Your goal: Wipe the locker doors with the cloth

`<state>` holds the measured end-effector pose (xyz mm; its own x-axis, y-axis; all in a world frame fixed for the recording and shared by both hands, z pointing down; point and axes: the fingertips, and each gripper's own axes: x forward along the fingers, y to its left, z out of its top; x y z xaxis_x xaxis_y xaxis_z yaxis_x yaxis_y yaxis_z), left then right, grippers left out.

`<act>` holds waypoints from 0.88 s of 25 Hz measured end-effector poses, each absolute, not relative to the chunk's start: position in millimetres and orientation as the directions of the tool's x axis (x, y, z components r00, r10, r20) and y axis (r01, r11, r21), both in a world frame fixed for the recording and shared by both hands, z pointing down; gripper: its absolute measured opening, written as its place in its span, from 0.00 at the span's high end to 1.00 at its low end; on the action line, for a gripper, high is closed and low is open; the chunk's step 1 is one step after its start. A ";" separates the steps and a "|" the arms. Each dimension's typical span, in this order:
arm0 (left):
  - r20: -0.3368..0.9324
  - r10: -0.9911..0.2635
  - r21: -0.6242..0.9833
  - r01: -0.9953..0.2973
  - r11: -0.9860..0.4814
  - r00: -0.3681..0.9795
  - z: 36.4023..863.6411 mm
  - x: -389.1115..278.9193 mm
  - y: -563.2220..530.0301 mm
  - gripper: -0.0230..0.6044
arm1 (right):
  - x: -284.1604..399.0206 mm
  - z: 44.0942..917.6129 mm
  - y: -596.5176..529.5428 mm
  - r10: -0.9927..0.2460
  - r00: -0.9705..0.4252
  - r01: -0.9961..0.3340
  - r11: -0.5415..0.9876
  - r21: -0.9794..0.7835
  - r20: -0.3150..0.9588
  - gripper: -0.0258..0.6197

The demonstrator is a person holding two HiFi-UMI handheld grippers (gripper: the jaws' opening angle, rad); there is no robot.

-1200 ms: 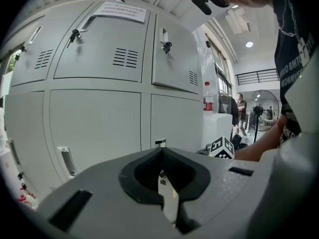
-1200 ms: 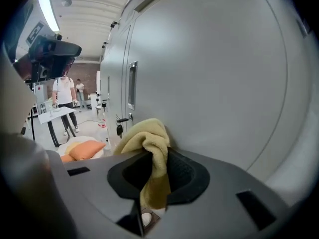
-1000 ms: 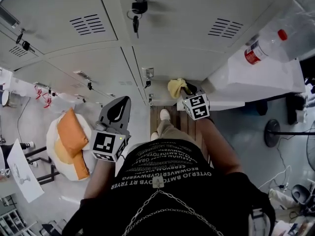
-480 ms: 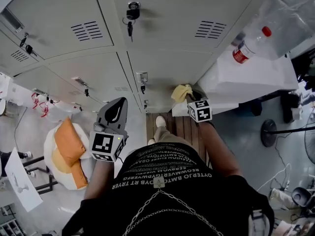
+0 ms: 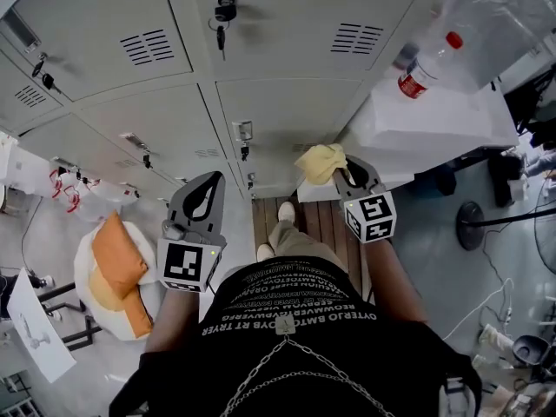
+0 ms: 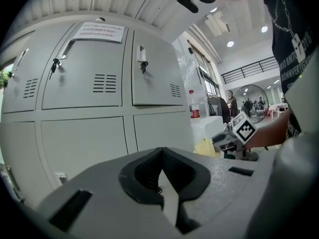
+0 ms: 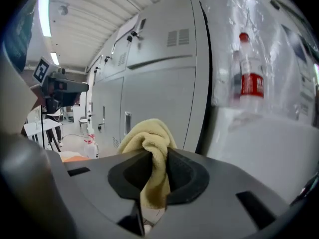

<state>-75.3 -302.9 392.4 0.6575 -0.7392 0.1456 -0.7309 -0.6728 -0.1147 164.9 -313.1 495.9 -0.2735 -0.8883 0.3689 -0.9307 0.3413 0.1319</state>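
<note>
Grey locker doors fill the top of the head view, some with keys hanging in their locks. My right gripper is shut on a yellow cloth, bunched between its jaws, close to the lowest locker door. The same cloth rises out of the shut jaws in the right gripper view, with the lockers just beyond. Lower left, my left gripper is shut and holds nothing; its jaws point at the lockers.
A white table stands right of the lockers, bearing a clear bottle with a red cap and plastic wrap. An orange and white cushion lies on the floor at left. The person's feet stand on a wooden pallet.
The right gripper with the cloth dipped toward the locker base, then came back up and to the right. The left gripper has hardly moved.
</note>
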 end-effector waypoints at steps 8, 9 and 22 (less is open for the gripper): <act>0.102 -0.718 -0.105 -0.711 -0.696 0.688 373.4 -64.9 -287.0 0.96 | 171.1 390.6 -276.3 -0.950 -0.254 -0.934 0.289 0.209 0.180 0.87; 0.101 -0.720 -0.113 -0.711 -0.694 0.686 369.9 -63.0 -285.0 0.96 | 172.7 383.9 -273.1 -0.951 -0.258 -0.933 0.291 0.210 0.172 0.87; 0.090 -0.730 -0.128 -0.719 -0.683 0.677 351.9 -7.2 -248.4 0.96 | 224.4 359.7 -221.7 -0.954 -0.255 -0.935 0.285 0.210 0.157 0.87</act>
<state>-7.2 -248.4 351.9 0.6774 -0.7302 0.0897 -0.7192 -0.6829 -0.1280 224.4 -221.7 359.7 -0.2551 -0.9541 0.1569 -0.9353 0.2847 0.2101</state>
